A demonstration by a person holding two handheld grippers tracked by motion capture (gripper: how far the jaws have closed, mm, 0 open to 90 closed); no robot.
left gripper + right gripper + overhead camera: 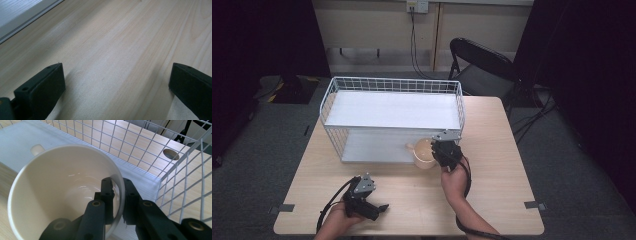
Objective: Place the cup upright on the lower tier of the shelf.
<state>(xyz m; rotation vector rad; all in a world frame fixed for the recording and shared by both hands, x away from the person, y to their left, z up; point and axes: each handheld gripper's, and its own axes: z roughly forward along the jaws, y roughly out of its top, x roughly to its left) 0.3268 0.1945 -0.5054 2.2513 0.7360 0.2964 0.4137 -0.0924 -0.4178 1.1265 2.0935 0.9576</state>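
On one light wooden table stands one white wire rack with two shelves, an upper white shelf and a lower one open toward the person. Behind the table, one black folding chair stands on the grey floor. At the right front corner of the rack's lower shelf sits one cream mug, its handle pointing left; whether it rests fully on the shelf or hangs partly over its front edge cannot be told. The right gripper is clenched on the mug's rim, one jaw inside the wall and one outside. Near the table's front edge, well apart from the rack, the left gripper is released, its two jaws spread wide over bare wood.
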